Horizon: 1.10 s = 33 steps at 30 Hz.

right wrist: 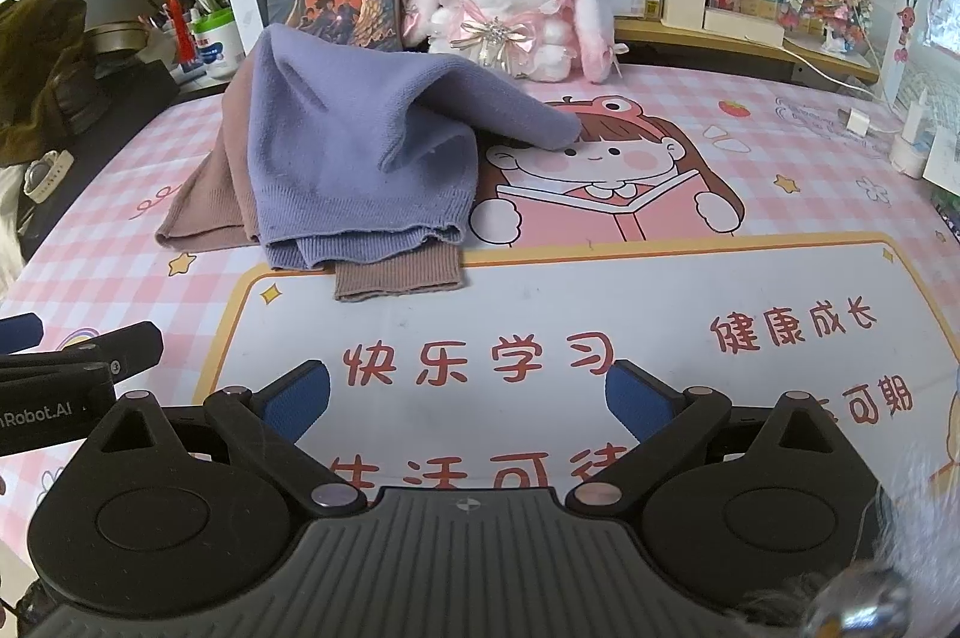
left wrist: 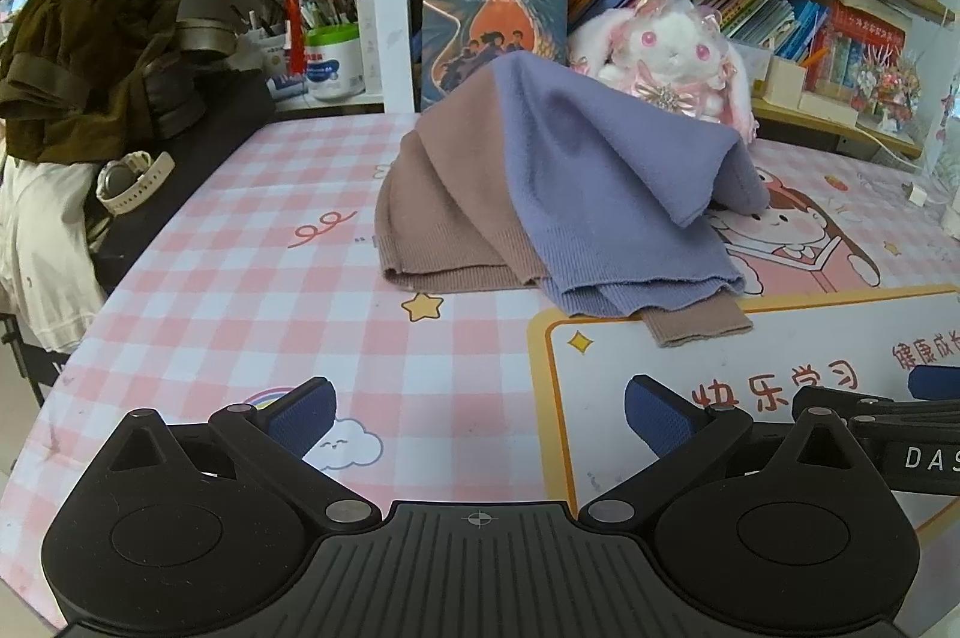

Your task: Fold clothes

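Pink checked desk mat (left wrist: pixel 228 290), bookshelf behind. Sweater (right wrist: pixel 336 158) heaped mid-desk, ahead of both grippers, slightly nearer right gripper (right wrist: pixel 468 392). Left gripper (left wrist: pixel 480 413) and right: jaws wide apart, holding nothing.

Both views are taken low over the table (left wrist: pixel 240 278), looking forward along open fingers toward the shelves (right wrist: pixel 750 32). The left view is set further left, the right one alongside; each catches the other's gripper at its edge. The sweater (left wrist: pixel 570 194) (right wrist: pixel 348 158), book (left wrist: pixel 495 14) and plush rabbit (right wrist: pixel 510 8) are shared.
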Available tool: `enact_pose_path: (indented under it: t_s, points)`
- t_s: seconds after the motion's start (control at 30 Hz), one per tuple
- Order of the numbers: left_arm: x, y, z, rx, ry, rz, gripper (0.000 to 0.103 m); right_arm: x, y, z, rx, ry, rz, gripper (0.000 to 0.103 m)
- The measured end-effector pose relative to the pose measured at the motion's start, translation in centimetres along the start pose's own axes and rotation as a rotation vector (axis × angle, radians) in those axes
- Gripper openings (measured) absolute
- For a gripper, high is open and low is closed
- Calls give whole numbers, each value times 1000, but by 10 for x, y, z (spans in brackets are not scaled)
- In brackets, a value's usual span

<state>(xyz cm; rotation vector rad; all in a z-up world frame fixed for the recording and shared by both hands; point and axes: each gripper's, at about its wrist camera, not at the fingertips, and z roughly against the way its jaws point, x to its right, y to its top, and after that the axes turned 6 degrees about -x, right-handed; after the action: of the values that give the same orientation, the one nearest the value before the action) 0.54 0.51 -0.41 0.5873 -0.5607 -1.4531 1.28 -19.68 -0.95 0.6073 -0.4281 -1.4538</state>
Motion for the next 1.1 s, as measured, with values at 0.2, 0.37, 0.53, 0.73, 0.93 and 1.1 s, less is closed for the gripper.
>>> enact_pose_path:
  t_s: [0.2,0.37,0.53,0.73,0.93,1.1]
  points:
    - [-1,0,-1,2,-5,0,103,1,0,-2,-4,1,-10,99]
    - [-1,0,-1,3,-3,-2,103,1,0,-4,-8,4,-13,99]
    - [-1,1,-3,-2,1,3,103,1,0,-5,-12,6,-15,99]
    - [-2,2,-4,-5,2,4,103,1,1,-7,-16,6,-17,99]
    - [-2,2,-5,-7,3,4,103,1,2,-8,-19,3,-21,99]
    - [-2,1,-6,-10,3,6,103,1,2,-9,-21,2,-21,99]
